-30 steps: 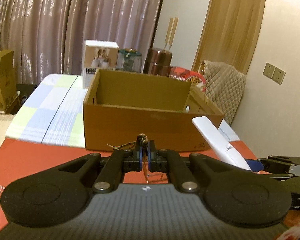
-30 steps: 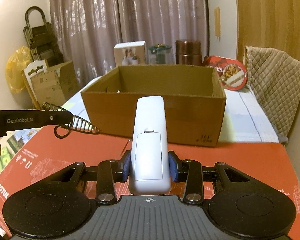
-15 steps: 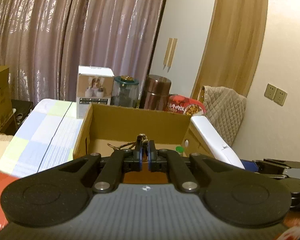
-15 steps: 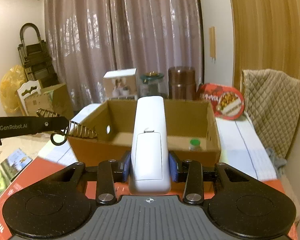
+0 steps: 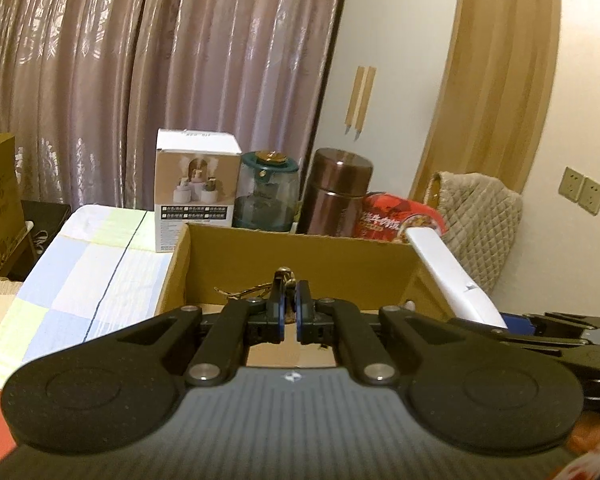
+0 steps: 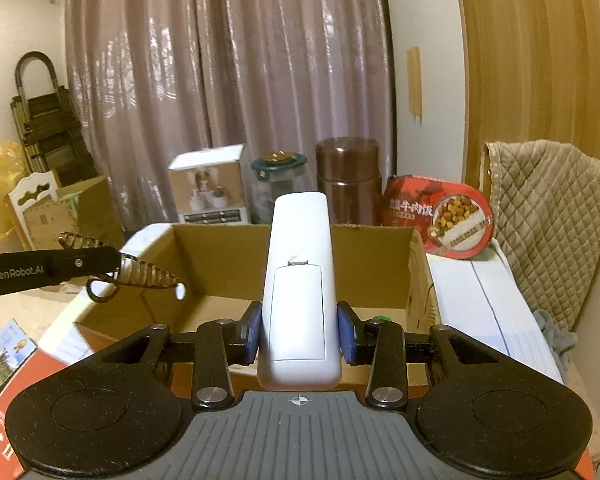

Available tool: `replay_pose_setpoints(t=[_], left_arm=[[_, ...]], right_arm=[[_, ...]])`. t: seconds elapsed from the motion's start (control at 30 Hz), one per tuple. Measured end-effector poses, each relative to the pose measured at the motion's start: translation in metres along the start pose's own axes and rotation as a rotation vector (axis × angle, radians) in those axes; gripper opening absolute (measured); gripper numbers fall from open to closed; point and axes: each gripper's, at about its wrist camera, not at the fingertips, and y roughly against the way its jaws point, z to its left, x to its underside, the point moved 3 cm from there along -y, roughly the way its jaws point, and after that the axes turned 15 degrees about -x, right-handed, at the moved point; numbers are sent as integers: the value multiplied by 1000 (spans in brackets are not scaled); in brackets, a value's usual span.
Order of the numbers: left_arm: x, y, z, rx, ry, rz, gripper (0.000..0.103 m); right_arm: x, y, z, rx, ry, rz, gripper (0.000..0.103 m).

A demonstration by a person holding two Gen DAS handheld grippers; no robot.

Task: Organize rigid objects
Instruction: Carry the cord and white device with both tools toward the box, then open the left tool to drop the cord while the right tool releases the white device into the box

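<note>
Curtained wall and a row of containers form the background; ahead of both tongs stands an open cardboard box point(image 6: 220, 272) on a bed-like surface with a checked cover point(image 5: 84, 264). The right tongs point(image 6: 298, 338) are clamped on a white remote control point(image 6: 298, 280), which projects forward between the blue pads point(image 6: 252, 338) with its battery cover facing up. The left tongs point(image 5: 288, 312) are closed nearly flat on a thin brown metal hair clip point(image 6: 144, 274), which juts ahead of the fingertips; seen from the right wrist, it hangs to the left of the remote, over the left part of the box opening. Both items sit above or just short of the near wall of the box. Judged step: carrying two items to the box for deposit. The next move calls for advancing each pair of tongs beyond the near wall, lowering toward the box floor point(image 6: 220, 312), then opening the jaws, clear of the small green-capped object point(image 6: 380, 317) beside the right tongs' right pad.
</note>
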Motion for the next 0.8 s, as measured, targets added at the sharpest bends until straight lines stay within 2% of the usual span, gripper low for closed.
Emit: replay_pose_setpoints(t=[0.33, 0.5, 0.57, 0.6, 0.8], left_arm=[[10, -34, 1, -13, -30, 53, 2], [15, -44, 1, -4, -13, 83, 3], [16, -45, 3, 5, 6, 86, 22], [15, -44, 2, -3, -1, 77, 25], [13, -39, 7, -29, -9, 62, 25]], right_arm=[[8, -19, -20, 27, -43, 35, 35], [12, -21, -25, 31, -53, 46, 35], [12, -21, -25, 30, -53, 44, 35], [12, -21, -25, 28, -52, 44, 35], [11, -22, -24, 21, -50, 46, 35]])
